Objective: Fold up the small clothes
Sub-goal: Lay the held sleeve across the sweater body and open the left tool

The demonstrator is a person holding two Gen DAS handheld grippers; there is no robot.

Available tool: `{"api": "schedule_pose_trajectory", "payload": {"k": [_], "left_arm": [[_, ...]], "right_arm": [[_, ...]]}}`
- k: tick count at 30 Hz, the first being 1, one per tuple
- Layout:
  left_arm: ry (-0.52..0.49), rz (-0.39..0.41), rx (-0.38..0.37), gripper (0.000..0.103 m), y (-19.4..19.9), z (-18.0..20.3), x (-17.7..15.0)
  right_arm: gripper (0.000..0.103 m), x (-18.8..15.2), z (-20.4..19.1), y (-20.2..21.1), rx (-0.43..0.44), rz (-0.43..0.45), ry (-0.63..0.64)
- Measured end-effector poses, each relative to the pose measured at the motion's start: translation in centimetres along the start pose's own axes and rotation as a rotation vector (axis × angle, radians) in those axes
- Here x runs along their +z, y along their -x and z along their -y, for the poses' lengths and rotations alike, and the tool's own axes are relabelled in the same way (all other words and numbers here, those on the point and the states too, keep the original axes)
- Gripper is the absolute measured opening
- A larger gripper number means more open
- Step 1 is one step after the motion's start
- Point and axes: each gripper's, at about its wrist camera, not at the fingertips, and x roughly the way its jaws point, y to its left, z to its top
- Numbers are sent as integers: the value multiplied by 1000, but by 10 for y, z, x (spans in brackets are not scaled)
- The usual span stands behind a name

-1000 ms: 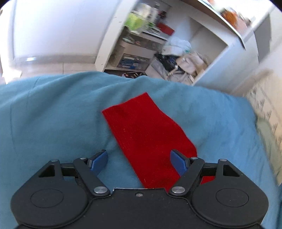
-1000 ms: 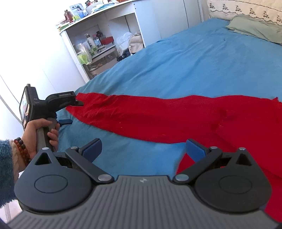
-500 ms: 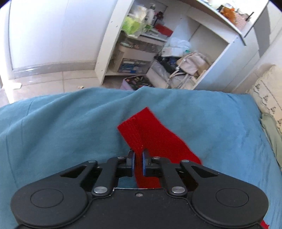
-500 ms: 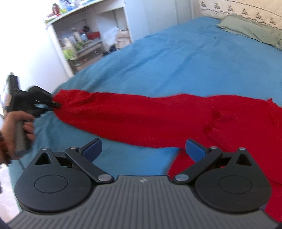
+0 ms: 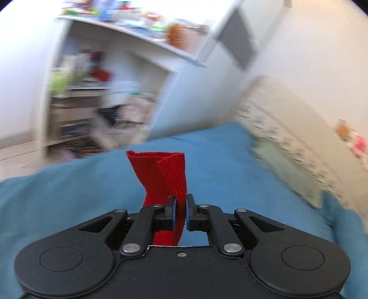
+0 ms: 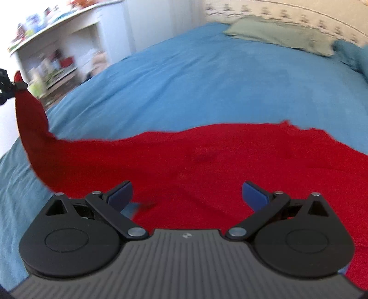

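Observation:
A red knit garment (image 6: 207, 156) lies spread on the blue bedspread (image 6: 207, 80). My left gripper (image 5: 181, 208) is shut on the end of its sleeve (image 5: 165, 174), which stands up folded between the jaws, lifted off the bed. In the right wrist view the left gripper (image 6: 9, 86) shows at the far left edge holding that sleeve end (image 6: 30, 115) up. My right gripper (image 6: 186, 195) is open and empty, hovering low over the red garment's body.
A white shelf unit (image 5: 103, 92) full of clutter stands past the bed's foot. A green pillow (image 6: 276, 34) and a patterned headboard (image 6: 287, 13) lie at the far end. The bed edge (image 6: 13, 165) drops off at left.
My left gripper closed on the sleeve end and has lifted it up off the bed, swinging right. My right gripper has moved over the garment's body, still open.

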Motion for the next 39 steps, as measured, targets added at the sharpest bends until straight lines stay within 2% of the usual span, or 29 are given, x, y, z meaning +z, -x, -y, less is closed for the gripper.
{"api": "schedule_pose_trajectory", "payload": {"k": [5, 10, 13, 16, 22, 30, 35, 37, 39], "left_arm": [[-46, -71, -221, 8, -20, 112, -31], [-107, -199, -380, 8, -48, 223, -93], [-162, -287, -445, 8, -64, 280, -140], [-206, -363, -476, 8, -77, 318, -190], [-288, -477, -470, 8, -99, 350, -266], [-384, -525, -491, 8, -87, 379, -309], [-460, -565, -461, 8, -84, 378, -336], [-487, -585, -444, 18, -87, 377, -342], [-484, -583, -441, 52, -83, 371, -338]], "right_arm": [[103, 3, 62, 24, -110, 37, -70], [103, -9, 135, 56, -198, 47, -154], [103, -23, 177, 74, -251, 50, -175], [103, -41, 215, 87, -280, 43, -203], [103, -76, 273, 98, -306, 36, -267], [103, -97, 304, 109, -306, 35, -308], [103, -99, 312, 112, -307, 35, -302], [103, -99, 319, 111, -308, 33, -298], [103, -100, 322, 111, -307, 33, -293]]}}
